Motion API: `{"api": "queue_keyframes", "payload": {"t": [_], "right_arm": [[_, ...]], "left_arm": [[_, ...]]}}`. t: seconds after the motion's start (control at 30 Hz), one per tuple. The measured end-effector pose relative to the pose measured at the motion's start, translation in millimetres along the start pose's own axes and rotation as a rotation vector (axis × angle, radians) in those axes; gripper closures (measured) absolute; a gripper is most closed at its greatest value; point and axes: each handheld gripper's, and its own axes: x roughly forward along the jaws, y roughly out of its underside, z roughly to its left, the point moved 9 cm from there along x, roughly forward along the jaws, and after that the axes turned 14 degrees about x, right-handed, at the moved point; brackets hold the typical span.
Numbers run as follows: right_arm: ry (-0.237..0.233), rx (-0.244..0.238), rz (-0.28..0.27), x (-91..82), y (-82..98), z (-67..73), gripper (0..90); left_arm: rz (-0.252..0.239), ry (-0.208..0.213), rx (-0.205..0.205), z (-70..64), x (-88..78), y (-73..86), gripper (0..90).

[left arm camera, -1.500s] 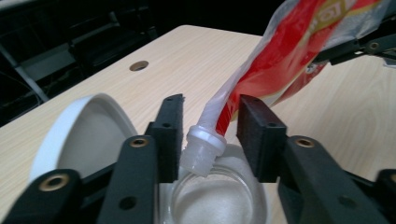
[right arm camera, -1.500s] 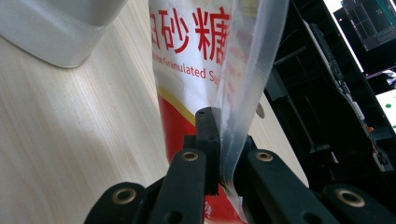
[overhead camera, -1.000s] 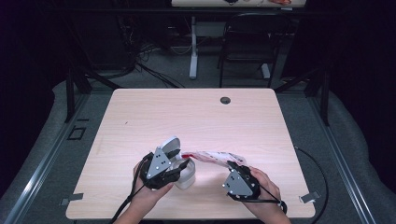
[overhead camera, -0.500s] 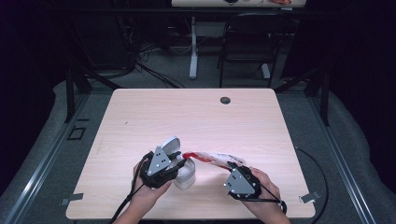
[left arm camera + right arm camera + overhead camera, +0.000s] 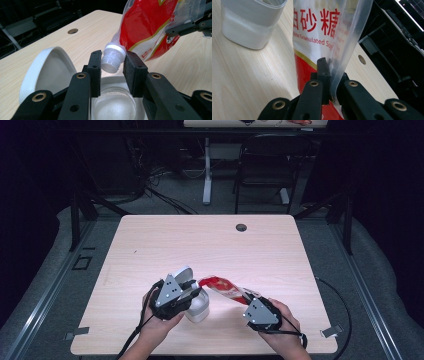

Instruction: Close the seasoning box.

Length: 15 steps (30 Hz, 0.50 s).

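A red and white sugar pouch [image 5: 222, 287] hangs tilted over the table, its white screw cap [image 5: 113, 56] pointing down and left. My right gripper [image 5: 248, 301] is shut on the pouch's clear sealed edge [image 5: 342, 45]. My left gripper [image 5: 113, 58] has just been closing its jaws, and the cap sits between the pads, which touch it on both sides. Right below stands a white jar [image 5: 199, 309] with sugar inside [image 5: 116, 105] and its hinged lid [image 5: 47, 70] flipped open.
The jar [image 5: 249, 25] stands near the front edge of the light wooden table [image 5: 150, 245]. A round cable hole [image 5: 241, 227] lies at the table's far side. A dark chair [image 5: 265, 165] and desk legs stand beyond the table.
The left gripper's jaws have come together around the pouch's cap above the open jar. The right gripper and the pouch have stayed in place.
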Motion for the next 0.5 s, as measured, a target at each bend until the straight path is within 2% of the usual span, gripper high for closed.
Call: {"api": "queue_keyframes", "payload": {"t": [0.1, 0.5], "right_arm": [[-0.005, 0.004, -0.001, 0.7, 0.0, 0.1, 88.6], [-0.03, 0.047, 0.002, 6.5, 5.8, 0.1, 88.6]], "left_arm": [[-0.009, 0.005, -0.011, 0.5, -0.1, -1.0, 69.1], [-0.018, 0.006, -0.002, 1.3, 2.8, -12.6, 70.0]]}}
